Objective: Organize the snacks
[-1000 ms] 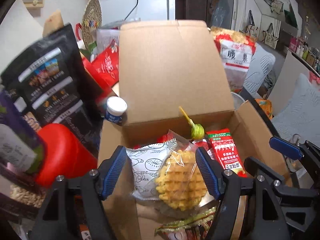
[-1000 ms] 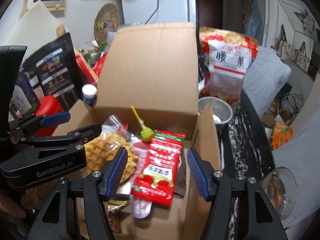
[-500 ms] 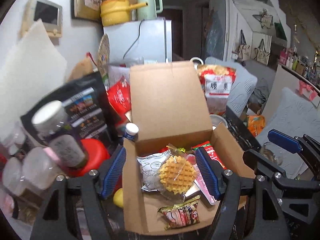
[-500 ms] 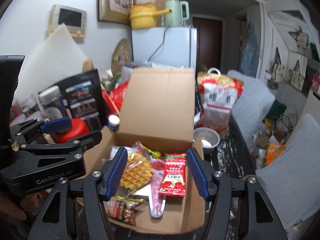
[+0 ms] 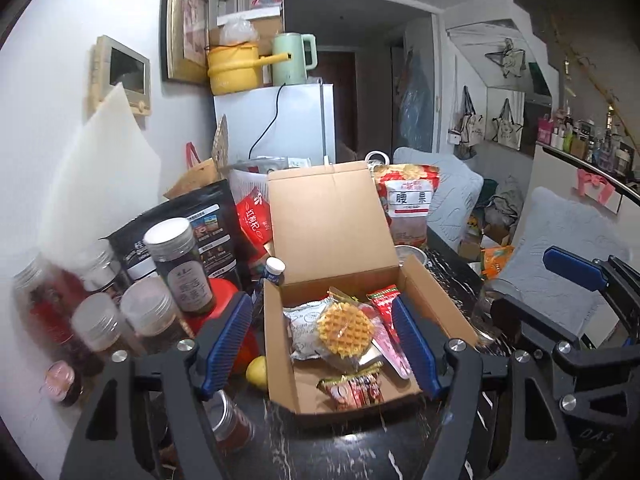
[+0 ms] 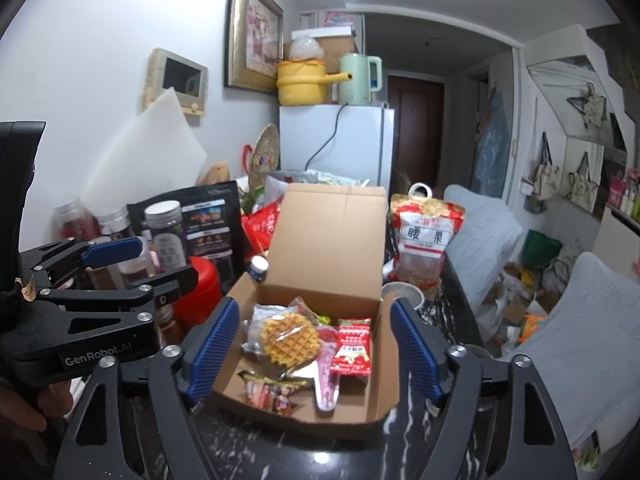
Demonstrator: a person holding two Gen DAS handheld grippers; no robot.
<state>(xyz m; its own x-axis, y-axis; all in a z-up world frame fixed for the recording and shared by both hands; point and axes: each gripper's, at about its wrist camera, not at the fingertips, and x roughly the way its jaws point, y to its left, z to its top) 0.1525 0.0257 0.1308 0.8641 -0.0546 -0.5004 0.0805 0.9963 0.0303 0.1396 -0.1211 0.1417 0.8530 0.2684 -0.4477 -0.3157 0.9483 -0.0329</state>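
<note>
An open cardboard box (image 5: 280, 360) (image 6: 384, 360) stands on the dark marble table, lid upright. Inside lie a wrapped waffle (image 5: 345, 327) (image 6: 289, 335), a white snack pack (image 5: 301, 330), a red sachet (image 6: 354, 349) (image 5: 385, 299), a pink wrapped piece (image 6: 326, 380) and a dark candy pack (image 5: 352, 387) (image 6: 269, 392). My left gripper (image 5: 322, 340) hangs above and in front of the box, its jaws opening with nothing between them. My right gripper (image 6: 314, 354) hovers likewise, jaws opening and empty. The left gripper also shows at the left of the right wrist view (image 6: 120, 264).
Left of the box stand several lidded jars (image 5: 178, 268), a red container (image 5: 224, 292), a black pouch (image 5: 208, 224) and a lemon (image 5: 256, 372). A cashew bag (image 5: 408, 204) (image 6: 424, 240) and a metal bowl (image 6: 402, 294) stand at the right. A white fridge (image 6: 336, 140) is behind.
Both grippers have pulled back and up from inside the box, so the whole box and room now show. Both pairs of jaws stand wider apart. The snacks lie unmoved.
</note>
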